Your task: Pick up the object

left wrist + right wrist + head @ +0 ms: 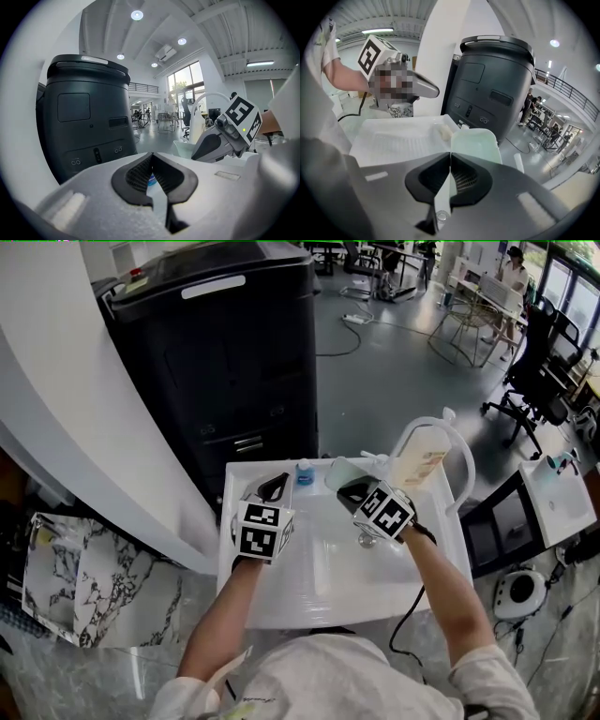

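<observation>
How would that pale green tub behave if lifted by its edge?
Probably light and slightly bendy: the pale green tub looks like thin, translucent, empty plastic. With the right gripper shut on just one rim, it would likely tilt or sag. Its smooth wall might slip.
</observation>
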Demonstrator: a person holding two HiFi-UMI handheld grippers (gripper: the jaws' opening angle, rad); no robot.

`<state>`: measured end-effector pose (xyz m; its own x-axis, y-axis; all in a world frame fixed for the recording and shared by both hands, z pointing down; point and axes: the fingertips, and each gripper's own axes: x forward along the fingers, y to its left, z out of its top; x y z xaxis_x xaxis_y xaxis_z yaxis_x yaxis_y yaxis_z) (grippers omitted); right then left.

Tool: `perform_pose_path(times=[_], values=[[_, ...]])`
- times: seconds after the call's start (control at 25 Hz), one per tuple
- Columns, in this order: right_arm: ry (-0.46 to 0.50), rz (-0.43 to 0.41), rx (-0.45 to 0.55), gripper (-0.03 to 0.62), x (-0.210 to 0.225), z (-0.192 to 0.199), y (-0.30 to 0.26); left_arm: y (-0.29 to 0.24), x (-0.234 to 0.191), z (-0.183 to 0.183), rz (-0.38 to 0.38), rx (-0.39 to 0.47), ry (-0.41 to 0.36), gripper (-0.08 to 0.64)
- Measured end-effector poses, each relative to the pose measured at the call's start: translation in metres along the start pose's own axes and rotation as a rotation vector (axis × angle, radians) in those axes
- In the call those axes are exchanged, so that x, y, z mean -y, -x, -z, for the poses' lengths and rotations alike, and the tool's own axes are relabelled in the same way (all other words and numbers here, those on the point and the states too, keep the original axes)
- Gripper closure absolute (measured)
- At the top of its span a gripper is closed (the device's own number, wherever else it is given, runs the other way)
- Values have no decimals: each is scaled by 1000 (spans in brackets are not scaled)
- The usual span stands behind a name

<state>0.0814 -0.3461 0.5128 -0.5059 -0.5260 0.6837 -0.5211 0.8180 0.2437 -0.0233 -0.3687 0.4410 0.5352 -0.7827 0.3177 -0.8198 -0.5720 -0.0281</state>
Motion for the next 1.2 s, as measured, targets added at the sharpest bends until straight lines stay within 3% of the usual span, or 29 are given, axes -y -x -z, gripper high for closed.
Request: perform_pose_path(times=[0.64, 1.2], values=[[-142, 118, 249, 581, -15, -67, 61, 32, 7, -7, 4, 21, -2, 561], [-345, 240, 473, 581, -14, -87, 116, 52, 8, -13, -27, 48, 3, 561]])
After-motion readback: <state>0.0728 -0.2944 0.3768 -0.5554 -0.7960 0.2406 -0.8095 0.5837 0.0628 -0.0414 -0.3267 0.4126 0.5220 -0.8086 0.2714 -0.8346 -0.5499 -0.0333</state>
